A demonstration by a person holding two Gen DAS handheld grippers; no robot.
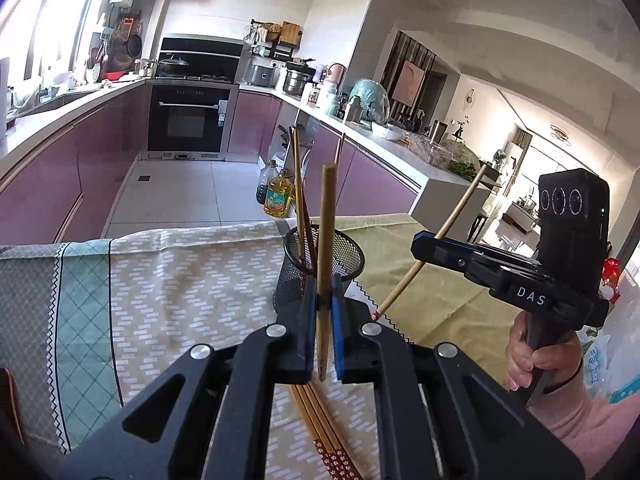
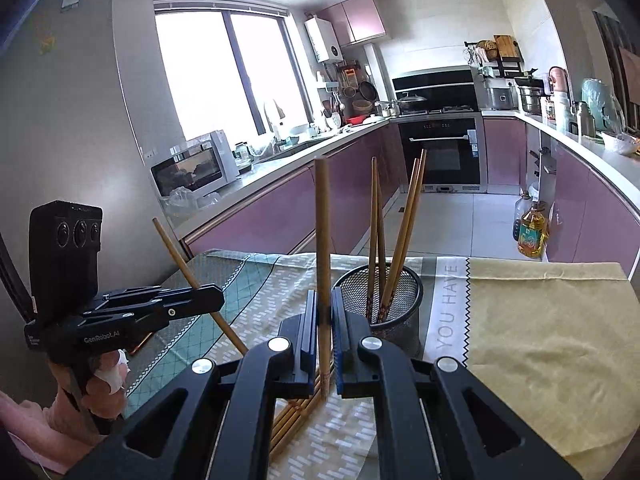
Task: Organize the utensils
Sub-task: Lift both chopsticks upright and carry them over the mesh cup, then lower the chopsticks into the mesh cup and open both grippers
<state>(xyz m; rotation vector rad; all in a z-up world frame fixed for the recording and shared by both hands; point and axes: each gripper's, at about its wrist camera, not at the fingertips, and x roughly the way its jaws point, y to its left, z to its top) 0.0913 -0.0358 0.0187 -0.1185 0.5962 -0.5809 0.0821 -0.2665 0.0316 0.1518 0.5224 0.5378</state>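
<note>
Chopsticks: light, stiff, slick wood. Left gripper (image 1: 323,312) and right gripper (image 2: 325,318) each clamp one low on shaft, near mesh holder (image 2: 384,300).

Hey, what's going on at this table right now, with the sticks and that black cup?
A person is sorting chopsticks into a black mesh cup on the clothed table. The left gripper is shut on one chopstick, held upright just before the cup. The right gripper grips another chopstick, also upright. A few chopsticks already stand in the cup, and a bundle of chopsticks lies on the cloth.
</note>
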